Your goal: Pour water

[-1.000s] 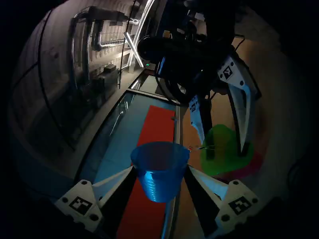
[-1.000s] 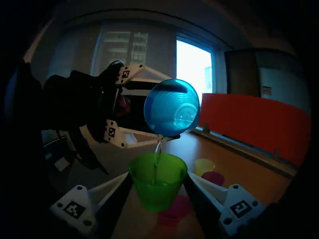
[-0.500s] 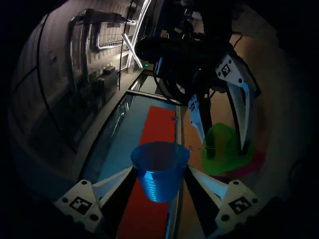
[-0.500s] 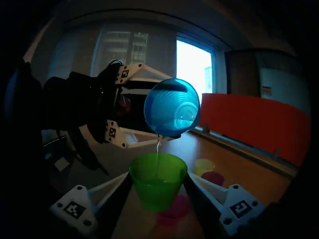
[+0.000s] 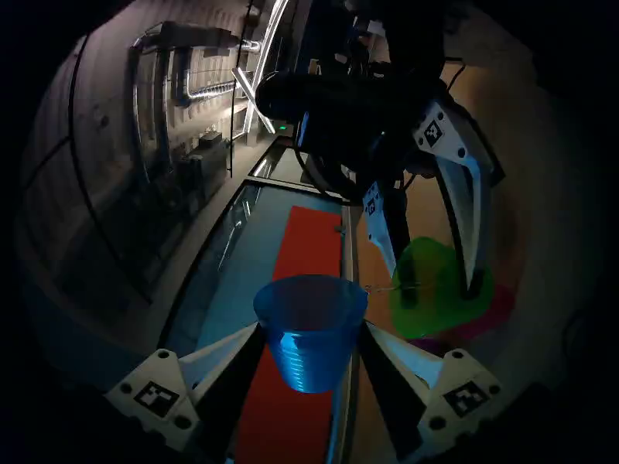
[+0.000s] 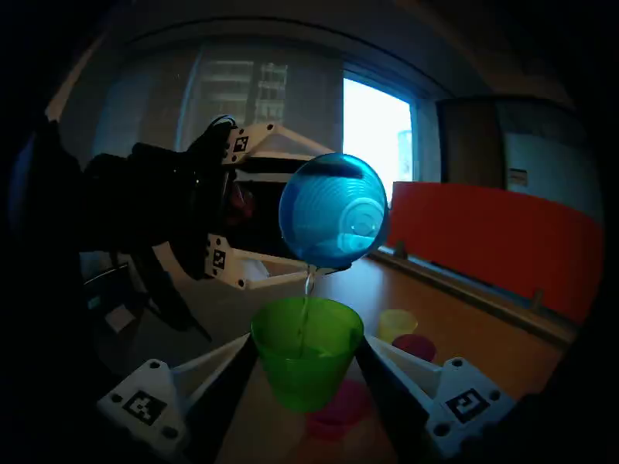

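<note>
Hardly anything has moved: the blue cup (image 6: 333, 210) stays tipped in the left gripper (image 5: 311, 329), both fingers clamped on it, and water (image 6: 307, 305) still streams into the green cup (image 6: 307, 352). The right gripper (image 6: 307, 340) pinches that cup above the near edge of the desk (image 6: 464, 317). Pouring is under way; next, probably, right the blue cup once empty. Five cups: one blue, one green, one yellow cup (image 6: 397, 321), one dark red cup (image 6: 412, 344), one pink cup (image 6: 334, 408).

Close opposed handheld views, green cup (image 6: 307, 352) shared

Yellow cup (image 6: 397, 320), red cup (image 6: 414, 345) near green cup (image 6: 308, 356); bare tabletop (image 6: 472, 329) beyond
</note>
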Demonstrator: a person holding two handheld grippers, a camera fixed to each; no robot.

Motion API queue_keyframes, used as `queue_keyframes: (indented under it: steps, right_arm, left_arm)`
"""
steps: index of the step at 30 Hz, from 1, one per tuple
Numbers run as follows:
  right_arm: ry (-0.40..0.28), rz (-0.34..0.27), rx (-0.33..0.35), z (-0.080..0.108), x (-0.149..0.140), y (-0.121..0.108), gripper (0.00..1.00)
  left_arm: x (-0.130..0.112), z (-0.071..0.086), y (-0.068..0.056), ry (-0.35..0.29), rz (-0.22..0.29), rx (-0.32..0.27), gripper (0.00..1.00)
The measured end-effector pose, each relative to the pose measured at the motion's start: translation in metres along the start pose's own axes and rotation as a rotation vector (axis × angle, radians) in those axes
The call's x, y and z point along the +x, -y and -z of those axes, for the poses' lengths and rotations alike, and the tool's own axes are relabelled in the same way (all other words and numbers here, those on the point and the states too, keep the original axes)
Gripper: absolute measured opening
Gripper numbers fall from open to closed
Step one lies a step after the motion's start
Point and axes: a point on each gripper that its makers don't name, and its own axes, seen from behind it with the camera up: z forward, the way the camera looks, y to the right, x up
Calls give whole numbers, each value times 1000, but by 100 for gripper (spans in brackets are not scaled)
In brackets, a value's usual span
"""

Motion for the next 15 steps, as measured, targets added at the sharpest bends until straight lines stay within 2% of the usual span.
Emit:
queue_keyframes:
  steps: [15]
  right_arm:
    - [-2,0,-2,-1,0,1,89]
  left_arm:
    - [1,1,1,-1,-39,6,81]
